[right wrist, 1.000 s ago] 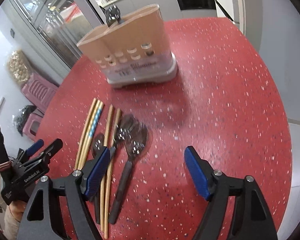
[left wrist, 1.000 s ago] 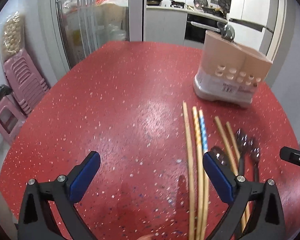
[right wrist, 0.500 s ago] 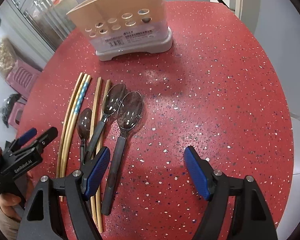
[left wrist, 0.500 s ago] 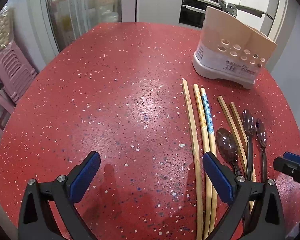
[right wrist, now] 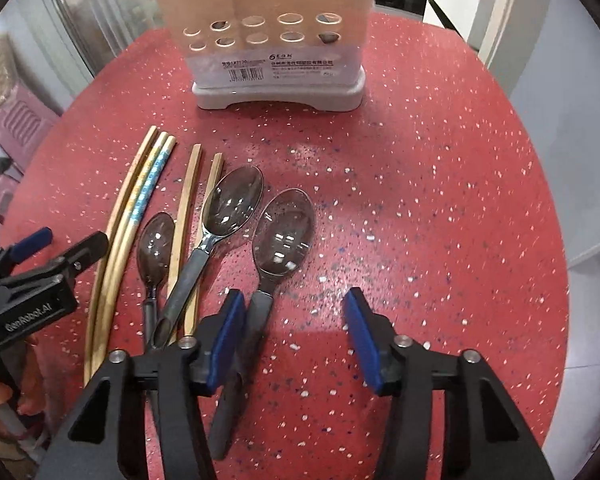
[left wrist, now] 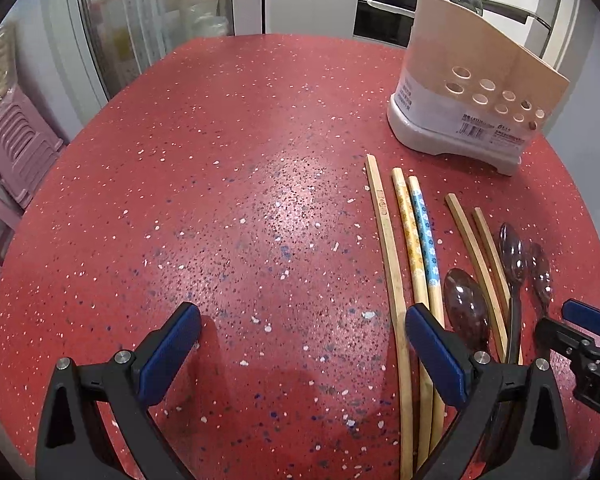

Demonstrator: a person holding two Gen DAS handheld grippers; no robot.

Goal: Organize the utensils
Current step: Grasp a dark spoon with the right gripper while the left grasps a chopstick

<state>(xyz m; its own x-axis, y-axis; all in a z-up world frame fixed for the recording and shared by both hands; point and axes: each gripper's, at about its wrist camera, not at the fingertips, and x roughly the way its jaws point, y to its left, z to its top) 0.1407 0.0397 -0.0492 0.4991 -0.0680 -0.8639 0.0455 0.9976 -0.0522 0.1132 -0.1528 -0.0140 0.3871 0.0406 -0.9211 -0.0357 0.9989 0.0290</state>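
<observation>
over a red desk (right wrist: 440, 160), the right gripper (right wrist: 296, 340), its jaws just narrowed yet apart and empty, lines up beside the rightmost spoon (right wrist: 278, 248), needing to straddle its handle; the left gripper (left wrist: 300, 356) hangs wide open.

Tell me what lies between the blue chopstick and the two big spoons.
Two plain chopsticks and a small spoon, clearest in the right wrist view.

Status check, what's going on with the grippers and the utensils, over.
Left gripper open, empty. Right gripper open, jaws just narrowed, nothing between them, beside the rightmost spoon. Spoons and chopsticks flat on the table; holder unobstructed.
</observation>
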